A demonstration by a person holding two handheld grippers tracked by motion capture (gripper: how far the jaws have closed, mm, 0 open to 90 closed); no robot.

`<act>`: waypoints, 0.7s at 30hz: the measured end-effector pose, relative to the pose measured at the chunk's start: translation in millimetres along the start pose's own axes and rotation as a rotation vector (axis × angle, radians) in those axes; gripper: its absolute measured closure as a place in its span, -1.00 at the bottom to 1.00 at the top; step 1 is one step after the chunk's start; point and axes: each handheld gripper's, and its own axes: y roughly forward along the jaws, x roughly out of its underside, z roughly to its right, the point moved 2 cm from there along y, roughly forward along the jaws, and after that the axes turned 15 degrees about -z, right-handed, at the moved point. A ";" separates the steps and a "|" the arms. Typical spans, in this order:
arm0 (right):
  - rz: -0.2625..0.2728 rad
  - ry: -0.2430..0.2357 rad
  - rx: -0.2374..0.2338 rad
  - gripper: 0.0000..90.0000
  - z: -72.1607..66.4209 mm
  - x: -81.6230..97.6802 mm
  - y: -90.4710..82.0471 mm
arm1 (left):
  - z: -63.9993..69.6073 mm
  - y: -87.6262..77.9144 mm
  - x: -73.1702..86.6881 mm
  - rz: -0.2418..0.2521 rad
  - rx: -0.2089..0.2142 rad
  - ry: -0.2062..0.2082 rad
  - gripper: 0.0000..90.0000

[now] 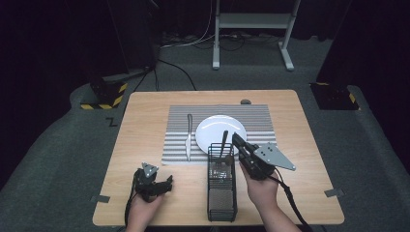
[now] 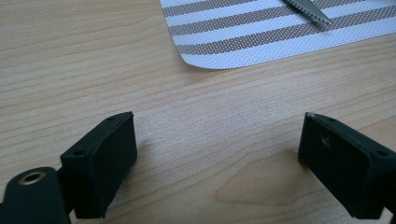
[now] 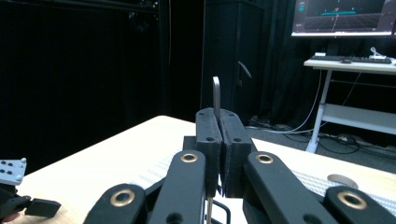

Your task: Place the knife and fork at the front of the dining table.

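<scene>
- Slim grey metal utensil handle [image 3: 216,97] pinched upright between right gripper [image 3: 219,122] pads, sticking up just above the jaws.
- Looks light, stiff, slippery; best gripped flat-on near the handle top, as now.
- Black wire mesh caddy [image 1: 222,193] directly below those jaws, lower end of the utensil inside; other contents hard to tell.
- Left gripper [image 2: 217,154] spread wide over bare wood, nothing between.
- Round white plate [image 1: 212,133] beyond, empty.

Matt wood table [image 1: 145,145], woven striped mat [image 1: 251,116], glossy plate [image 1: 212,130], wire caddy [image 1: 222,193].
</scene>
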 end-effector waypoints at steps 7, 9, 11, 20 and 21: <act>0.023 -0.001 -0.004 0.96 -3.0 -7.5 -8.0 | 0.0 0.0 0.0 0.000 -0.001 0.000 -0.75; 0.030 -0.007 -0.003 0.96 -4.1 -9.9 -10.3 | 0.0 0.0 0.0 0.000 0.001 0.000 -0.75; 0.040 -0.008 0.000 0.96 -4.6 -12.2 -12.2 | 0.0 0.0 0.0 0.000 0.001 0.000 -0.75; 0.088 -0.001 -0.005 0.96 -6.9 -27.5 -17.9 | 0.1 0.0 0.0 0.000 0.001 0.000 -0.75; 0.096 0.000 -0.005 0.96 -6.9 -30.3 -19.4 | 0.0 0.0 0.0 0.000 0.000 0.000 -0.75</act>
